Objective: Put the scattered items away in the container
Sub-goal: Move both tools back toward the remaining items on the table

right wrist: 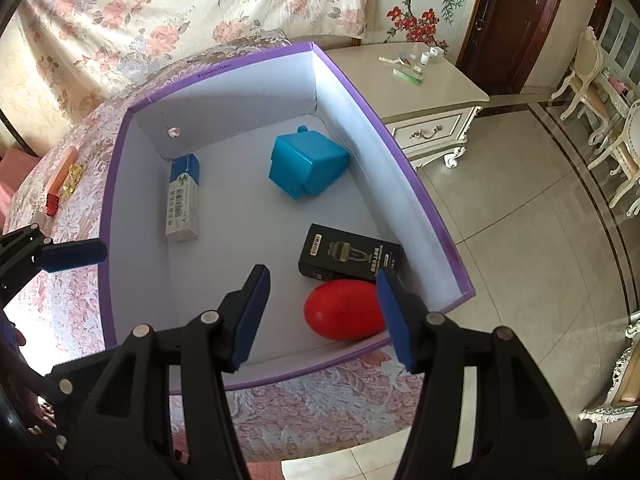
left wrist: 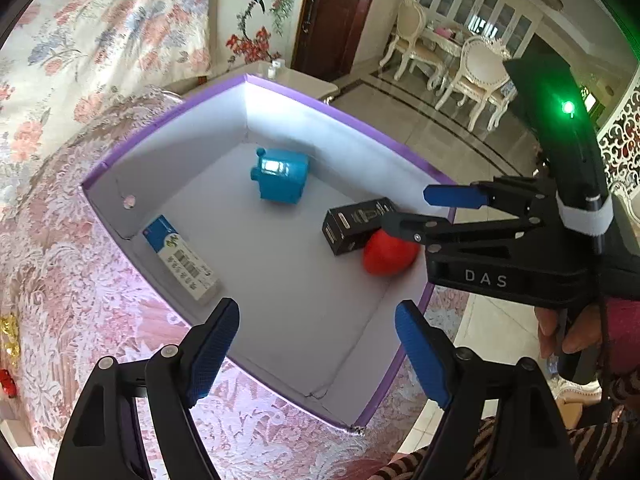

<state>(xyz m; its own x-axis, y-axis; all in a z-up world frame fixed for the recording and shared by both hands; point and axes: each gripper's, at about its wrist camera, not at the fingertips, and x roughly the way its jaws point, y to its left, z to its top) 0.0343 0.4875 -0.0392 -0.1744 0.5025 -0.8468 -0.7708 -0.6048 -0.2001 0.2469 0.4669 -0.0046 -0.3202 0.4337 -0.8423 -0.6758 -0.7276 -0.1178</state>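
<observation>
Red egg (right wrist: 344,314) lies lengthwise along the purple box's (right wrist: 424,196) near wall; both tools (left wrist: 316,350) (right wrist: 324,312) gape, holding nothing.

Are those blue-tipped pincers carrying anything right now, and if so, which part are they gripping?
Nothing is held. The left gripper and right gripper are both open and bare above the purple box; the red egg lies loose inside.

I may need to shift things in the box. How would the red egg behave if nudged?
The red egg looks smooth and rounded, so it would probably roll rather than slide. It lies against the black box and close to the container wall, which may stop it quickly. Its glossy surface could slip between flat gripper pads.
</observation>
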